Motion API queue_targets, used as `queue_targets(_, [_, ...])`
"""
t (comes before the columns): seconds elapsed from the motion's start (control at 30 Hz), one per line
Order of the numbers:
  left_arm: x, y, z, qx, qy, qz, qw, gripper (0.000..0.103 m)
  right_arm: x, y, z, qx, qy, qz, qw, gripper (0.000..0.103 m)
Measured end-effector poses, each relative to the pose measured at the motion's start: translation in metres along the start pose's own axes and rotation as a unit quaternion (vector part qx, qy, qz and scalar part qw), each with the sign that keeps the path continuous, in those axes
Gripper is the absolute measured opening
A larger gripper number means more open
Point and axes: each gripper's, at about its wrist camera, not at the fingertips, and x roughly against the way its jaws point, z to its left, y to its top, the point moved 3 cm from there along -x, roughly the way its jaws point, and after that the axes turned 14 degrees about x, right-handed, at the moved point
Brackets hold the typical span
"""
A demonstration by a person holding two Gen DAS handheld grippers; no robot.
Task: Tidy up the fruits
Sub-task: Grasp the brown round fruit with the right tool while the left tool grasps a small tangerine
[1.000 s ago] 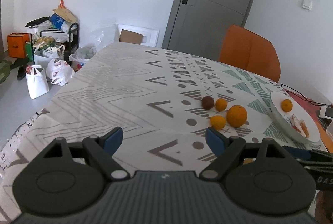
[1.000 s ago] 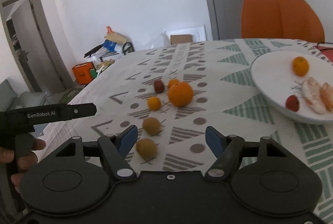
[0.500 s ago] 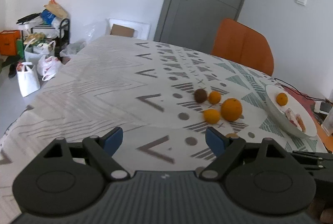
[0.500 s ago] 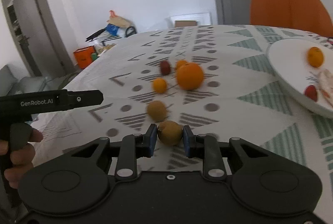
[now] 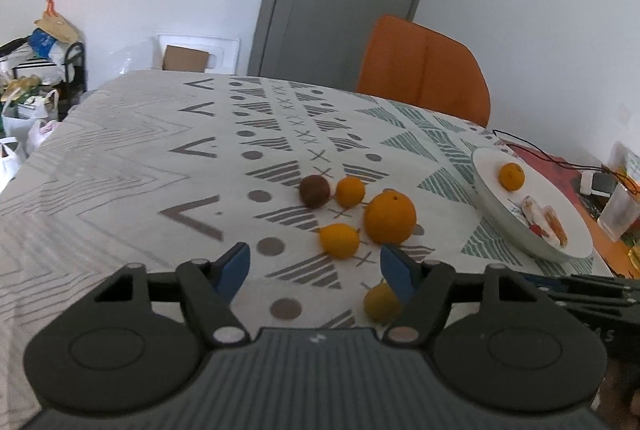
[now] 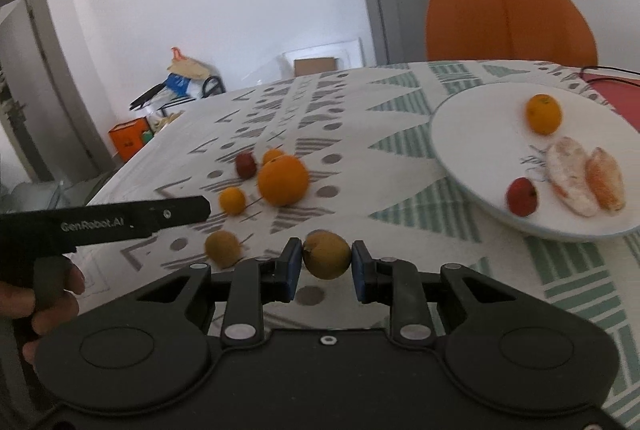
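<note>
My right gripper (image 6: pixel 326 261) is shut on a brownish-yellow fruit (image 6: pixel 326 254), held in front of the white plate (image 6: pixel 452 166). A second brownish-yellow fruit (image 5: pixel 378 304) lies on the patterned cloth beside the inner face of my left gripper's right finger, untouched. My left gripper (image 5: pixel 314 268) is open with its jaws closing, just short of a small orange (image 5: pixel 339 240). Beyond that sit a large orange (image 5: pixel 390 217), another small orange (image 5: pixel 350 191) and a dark brown fruit (image 5: pixel 315 191). On the plate lie a small orange (image 6: pixel 543 113), a red fruit (image 6: pixel 521 196) and peeled segments (image 6: pixel 572 182).
An orange chair (image 5: pixel 424 70) stands at the table's far side before a grey door (image 5: pixel 344 2). A plastic cup (image 5: pixel 618 210) and cables sit right of the plate. Bags and a rack (image 5: pixel 36 70) crowd the floor at left. A hand (image 6: pixel 48 294) grips the left gripper's handle.
My right gripper closed on the nearest brownish fruit and swung with it toward the plate. My left gripper moved forward to the fruit cluster and its jaws narrowed.
</note>
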Motion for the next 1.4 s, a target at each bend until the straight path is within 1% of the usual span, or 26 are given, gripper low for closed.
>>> queue_targets(0.1, [-0.015, 0.003, -0.003, 0.000, -0.002, 0.011, 0.9999, 0.064, 0.002, 0.000, -0.007, -0.009, -0.010, -0.005, 1.000, 0.025])
queue_targets(0.13, [-0.021, 0.003, -0.003, 0.000, -0.001, 0.017, 0.9999, 0.060, 0.003, 0.001, -0.009, -0.011, -0.014, -0.007, 1.000, 0.025])
queue_targets(0.17, [-0.026, 0.003, -0.005, -0.002, 0.000, 0.018, 0.9998, 0.058, 0.004, 0.002, -0.010, -0.013, -0.017, -0.010, 1.000, 0.025])
queue_targets(0.2, [-0.028, 0.002, -0.007, -0.014, 0.001, 0.010, 0.9998, 0.056, 0.006, 0.003, -0.011, -0.014, -0.019, -0.013, 1.000, 0.025])
queue_targets(0.23, [-0.030, 0.002, -0.010, -0.024, 0.004, 0.010, 0.9996, 0.047, 0.008, 0.004, -0.013, -0.014, -0.020, -0.017, 1.000, 0.025])
queue_targets(0.3, [-0.033, 0.002, -0.010, -0.024, 0.010, 0.008, 0.9996, 0.024, 0.011, 0.006, -0.014, -0.013, -0.024, -0.022, 0.999, 0.025])
queue_targets(0.37, [-0.033, 0.006, -0.008, -0.010, 0.008, 0.015, 0.9998, 0.024, 0.013, 0.008, -0.016, -0.012, -0.028, -0.026, 0.999, 0.025])
queue_targets(0.47, [-0.025, 0.009, -0.013, -0.020, 0.004, 0.001, 0.9998, 0.024, 0.016, 0.012, -0.019, -0.009, -0.033, -0.035, 0.999, 0.025])
queue_targets(0.7, [-0.016, 0.018, -0.028, -0.027, -0.008, -0.009, 0.9996, 0.024, 0.027, 0.019, -0.032, -0.016, -0.044, -0.052, 0.998, 0.025])
queue_targets(0.97, [-0.020, 0.022, -0.061, -0.040, -0.027, -0.018, 0.9987, 0.024, 0.043, 0.017, -0.055, -0.025, -0.060, -0.061, 0.996, 0.025])
queue_targets(1.1, [-0.025, 0.019, -0.081, -0.051, -0.039, -0.015, 0.9978, 0.024, 0.048, 0.012, -0.069, -0.033, -0.069, -0.061, 0.995, 0.025])
queue_targets(1.4, [-0.038, 0.016, -0.118, -0.075, -0.055, -0.009, 0.9956, 0.024, 0.049, 0.004, -0.099, -0.055, -0.075, -0.062, 0.994, 0.025])
